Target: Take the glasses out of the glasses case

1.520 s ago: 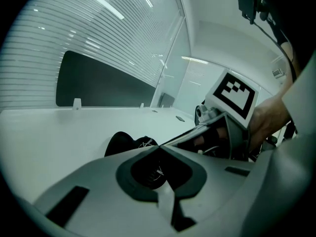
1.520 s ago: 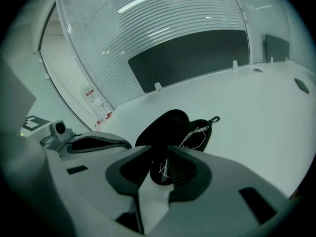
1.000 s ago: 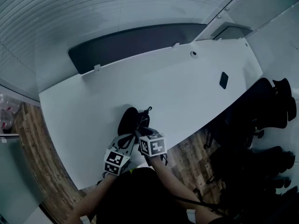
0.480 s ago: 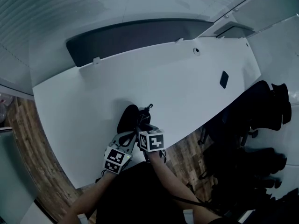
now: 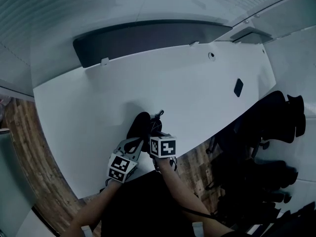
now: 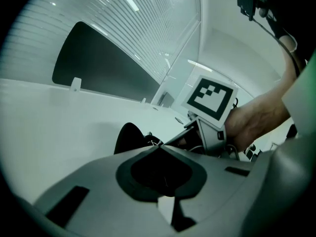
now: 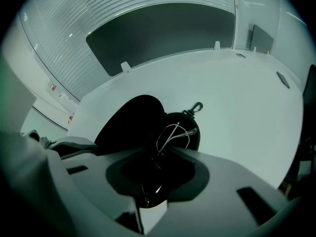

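A black glasses case [image 5: 140, 124] lies open near the front edge of the white table [image 5: 89, 107]. In the right gripper view its lid [image 7: 131, 120] stands up at the left. The base with a clip [image 7: 197, 105] lies to the right. Thin wire-rimmed glasses [image 7: 174, 131] rise out of the base, and my right gripper [image 7: 159, 152] is shut on their near part. My left gripper [image 6: 157, 147] is shut at the near edge of the case [image 6: 128, 138]. In the head view the left gripper [image 5: 137, 141] and right gripper [image 5: 152, 135] sit side by side at the case.
A small dark flat object [image 5: 238, 87] lies far right on the table, and a round grommet [image 5: 211, 56] sits near the back edge. A dark panel [image 5: 148, 36] runs behind the table. Dark chairs [image 5: 276, 117] stand at the right, over wooden floor [image 5: 29, 147].
Both grippers stay at the case and have barely moved. The head camera has shifted a little, so the table sits slightly differently in the view.
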Motion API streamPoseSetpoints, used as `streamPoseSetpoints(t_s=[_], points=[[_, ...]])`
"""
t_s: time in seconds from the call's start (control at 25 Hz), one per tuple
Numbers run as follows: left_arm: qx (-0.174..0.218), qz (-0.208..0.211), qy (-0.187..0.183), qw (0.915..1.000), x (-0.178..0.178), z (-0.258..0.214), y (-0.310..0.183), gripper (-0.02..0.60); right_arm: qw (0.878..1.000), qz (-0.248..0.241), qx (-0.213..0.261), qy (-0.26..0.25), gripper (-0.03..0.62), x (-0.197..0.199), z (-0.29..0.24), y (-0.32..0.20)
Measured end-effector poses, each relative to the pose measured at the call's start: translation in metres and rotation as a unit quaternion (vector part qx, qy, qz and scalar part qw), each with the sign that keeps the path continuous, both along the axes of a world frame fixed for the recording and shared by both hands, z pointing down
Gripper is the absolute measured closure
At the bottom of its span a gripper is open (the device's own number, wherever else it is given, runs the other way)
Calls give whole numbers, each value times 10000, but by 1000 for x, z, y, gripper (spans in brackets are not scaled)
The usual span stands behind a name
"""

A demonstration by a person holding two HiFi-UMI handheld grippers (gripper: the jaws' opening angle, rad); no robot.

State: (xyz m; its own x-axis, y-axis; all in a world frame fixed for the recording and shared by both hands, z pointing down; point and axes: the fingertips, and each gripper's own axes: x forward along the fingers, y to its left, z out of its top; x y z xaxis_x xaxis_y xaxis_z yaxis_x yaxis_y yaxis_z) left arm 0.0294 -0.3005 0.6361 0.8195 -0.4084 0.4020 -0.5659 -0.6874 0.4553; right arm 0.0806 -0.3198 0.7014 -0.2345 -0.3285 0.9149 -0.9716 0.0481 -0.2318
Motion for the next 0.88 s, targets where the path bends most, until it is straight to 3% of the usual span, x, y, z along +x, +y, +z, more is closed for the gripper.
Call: streamPoseSetpoints(t_s=[0.2,0.64,0.72,0.88], points=[[22,-138,85,9999,-4,0,-9,571,9999,-56,89,67,502,2,1,-3],[53,-147,16,9999,-4,1,-11,571,9974,491,279,-449,542,6,-3,-7],[76,-133,-5,9999,-4,0,-9,571,9978,392,309,-440,577,4,-4,-8],[119,-95,-65,9999,-4,-1,-4,571,9982,209,374,-416,579,1,-4,-7]])
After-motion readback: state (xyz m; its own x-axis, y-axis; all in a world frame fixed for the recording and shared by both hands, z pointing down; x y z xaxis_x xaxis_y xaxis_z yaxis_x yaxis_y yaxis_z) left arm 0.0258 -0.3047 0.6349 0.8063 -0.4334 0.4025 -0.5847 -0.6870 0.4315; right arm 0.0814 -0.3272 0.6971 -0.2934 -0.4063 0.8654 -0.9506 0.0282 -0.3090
